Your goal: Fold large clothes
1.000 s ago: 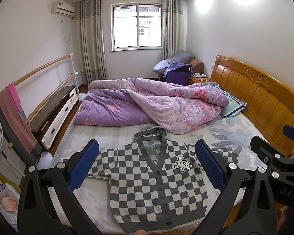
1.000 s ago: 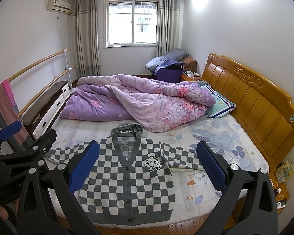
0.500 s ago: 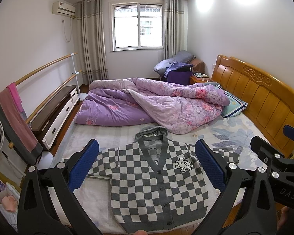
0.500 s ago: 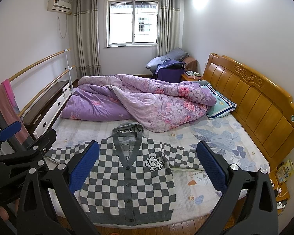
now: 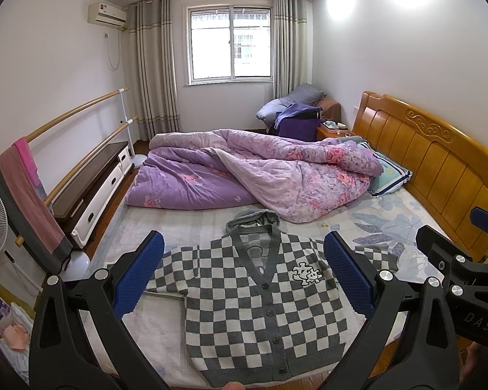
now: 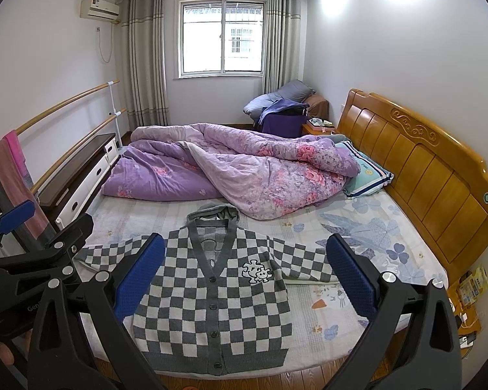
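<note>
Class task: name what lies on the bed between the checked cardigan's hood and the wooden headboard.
Bare floral sheet, with the purple quilt and the pillow at the far edge; the right wrist view shows it best.

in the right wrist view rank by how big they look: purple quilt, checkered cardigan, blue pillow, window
1. purple quilt
2. checkered cardigan, though it lies nearer the camera
3. window
4. blue pillow, partly hidden under the quilt

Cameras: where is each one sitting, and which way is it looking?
Left wrist: sits on the left gripper, looks across the bed at the checked cardigan; shows its own open jaws, plus the right gripper at the right edge.
Right wrist: sits on the right gripper, faces likewise; shows its open jaws, the left gripper at the left edge, and a fingertip.
Both share the cardigan, purple quilt, headboard and window.
</note>
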`<state>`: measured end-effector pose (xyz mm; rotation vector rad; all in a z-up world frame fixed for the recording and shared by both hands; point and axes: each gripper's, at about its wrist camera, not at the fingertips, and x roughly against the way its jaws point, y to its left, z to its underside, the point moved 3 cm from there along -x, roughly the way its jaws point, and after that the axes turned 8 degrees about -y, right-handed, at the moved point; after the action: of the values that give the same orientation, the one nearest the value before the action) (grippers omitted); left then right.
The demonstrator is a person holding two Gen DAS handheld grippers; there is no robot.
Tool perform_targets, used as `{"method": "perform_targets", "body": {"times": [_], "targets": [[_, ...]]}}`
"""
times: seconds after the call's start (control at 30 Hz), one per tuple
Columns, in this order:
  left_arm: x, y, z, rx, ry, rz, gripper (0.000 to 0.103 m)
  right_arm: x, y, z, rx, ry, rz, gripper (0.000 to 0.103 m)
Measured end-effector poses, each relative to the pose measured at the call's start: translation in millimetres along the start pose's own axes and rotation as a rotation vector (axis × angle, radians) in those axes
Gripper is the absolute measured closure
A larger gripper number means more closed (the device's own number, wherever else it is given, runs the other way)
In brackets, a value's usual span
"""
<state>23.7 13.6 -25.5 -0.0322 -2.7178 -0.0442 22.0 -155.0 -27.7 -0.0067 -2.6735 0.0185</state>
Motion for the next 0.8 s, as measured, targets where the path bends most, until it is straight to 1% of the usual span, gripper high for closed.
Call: {"method": "perform_targets", "body": {"times": [0.8], "targets": [[-0.1, -1.1, 0.5, 0.001, -0.001, -0.001, 0.005, 0.2, -0.7, 0.8, -0.001, -0.001, -0.001, 0.007]]}}
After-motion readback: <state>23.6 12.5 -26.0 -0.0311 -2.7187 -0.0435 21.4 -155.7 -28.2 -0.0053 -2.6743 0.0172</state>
